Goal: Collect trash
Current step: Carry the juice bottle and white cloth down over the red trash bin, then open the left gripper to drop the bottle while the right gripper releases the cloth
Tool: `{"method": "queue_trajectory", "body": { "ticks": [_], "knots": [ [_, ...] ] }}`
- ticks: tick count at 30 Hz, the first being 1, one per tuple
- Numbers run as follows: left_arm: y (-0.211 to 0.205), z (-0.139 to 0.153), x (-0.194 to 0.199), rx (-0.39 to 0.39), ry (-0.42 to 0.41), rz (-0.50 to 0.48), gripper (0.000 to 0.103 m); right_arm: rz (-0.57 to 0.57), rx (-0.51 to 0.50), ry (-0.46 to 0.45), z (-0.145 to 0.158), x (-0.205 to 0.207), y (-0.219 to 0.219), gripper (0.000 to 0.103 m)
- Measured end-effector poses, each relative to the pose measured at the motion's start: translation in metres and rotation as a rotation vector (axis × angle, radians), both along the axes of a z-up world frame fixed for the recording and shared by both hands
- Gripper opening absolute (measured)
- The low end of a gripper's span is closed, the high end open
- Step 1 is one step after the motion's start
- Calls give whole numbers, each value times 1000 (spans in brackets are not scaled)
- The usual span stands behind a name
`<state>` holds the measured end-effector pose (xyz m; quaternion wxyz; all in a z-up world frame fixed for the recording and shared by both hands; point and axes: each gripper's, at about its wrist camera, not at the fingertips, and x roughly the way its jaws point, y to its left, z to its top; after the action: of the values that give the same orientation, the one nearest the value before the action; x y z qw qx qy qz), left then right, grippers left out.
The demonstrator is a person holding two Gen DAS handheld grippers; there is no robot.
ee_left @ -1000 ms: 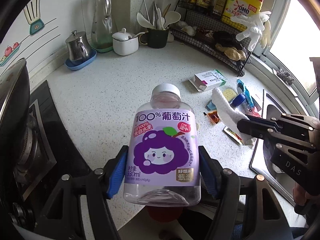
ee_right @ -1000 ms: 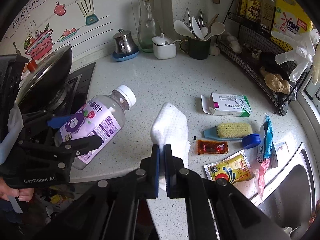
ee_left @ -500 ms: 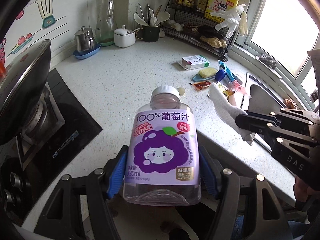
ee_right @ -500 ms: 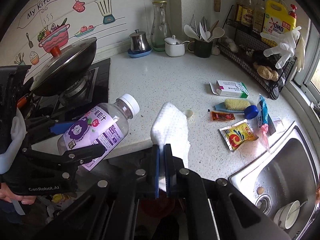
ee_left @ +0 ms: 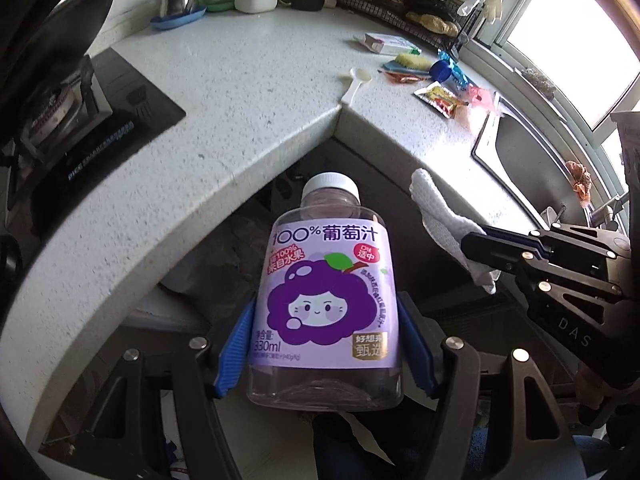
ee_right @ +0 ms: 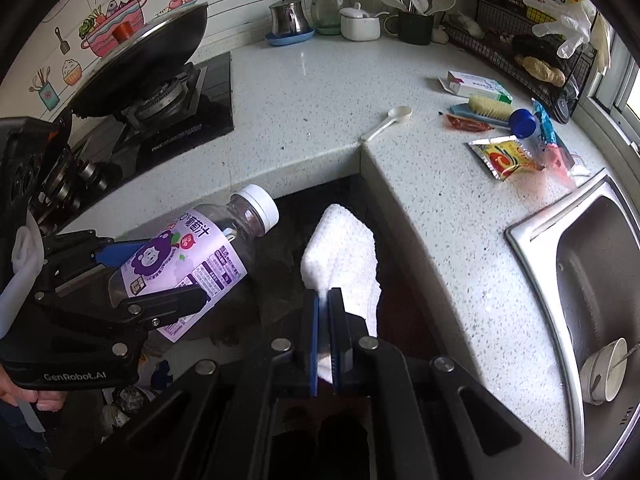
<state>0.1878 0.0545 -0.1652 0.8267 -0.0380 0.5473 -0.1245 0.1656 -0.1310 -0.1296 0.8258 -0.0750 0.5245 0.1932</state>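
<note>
My left gripper (ee_left: 326, 344) is shut on an empty purple grape-juice bottle (ee_left: 328, 292) with a white cap, held off the counter's inner corner over the floor; the bottle also shows in the right wrist view (ee_right: 188, 268). My right gripper (ee_right: 325, 320) is shut on a white crumpled paper towel (ee_right: 340, 256), held beside the bottle on its right, also seen in the left wrist view (ee_left: 444, 220). More trash lies on the counter: a yellow sauce packet (ee_right: 506, 158), a red packet (ee_right: 464, 123), a blue cap (ee_right: 522, 122), a small box (ee_right: 476, 86), a white plastic spoon (ee_right: 390, 120).
The speckled counter (ee_right: 320, 80) forms an L with its inner corner ahead. A stove with a lidded wok (ee_right: 148, 56) is at left. A steel sink (ee_right: 592, 280) holding a bowl is at right. A wire rack (ee_right: 532, 52), utensil cup and kettle stand at the back.
Both grippers have pulled back and down from above the counter to below its edge, carrying the bottle and the towel. The plastic spoon on the counter has come into view.
</note>
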Motion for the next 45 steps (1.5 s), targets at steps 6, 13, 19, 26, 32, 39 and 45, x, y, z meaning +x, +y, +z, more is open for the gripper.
{"method": "queue_trajectory", "body": {
  "ticks": [6,13,19,26,32,39,45],
  "knots": [
    [3,-51,-6,6,79,21,66,23,1,74,-41,-3,4,4],
    [4,-145,-4,12,174,49,66,43,0,141,-131,1,5,4],
    [-3,-248,4,16,215,57,66,35,16,179,-221,10,2,4],
    [-7,-373,17,-4,284,36,66,-1,8,217,-343,18,-6,4],
    [-14,-454,31,-8,332,17,66,-51,2,287,-421,29,-12,4],
    [-26,-488,42,2,352,-14,66,-79,-19,300,-447,30,-26,4],
    [-30,-486,44,17,353,-29,83,-88,-24,306,-453,33,-29,4]
  ]
}}
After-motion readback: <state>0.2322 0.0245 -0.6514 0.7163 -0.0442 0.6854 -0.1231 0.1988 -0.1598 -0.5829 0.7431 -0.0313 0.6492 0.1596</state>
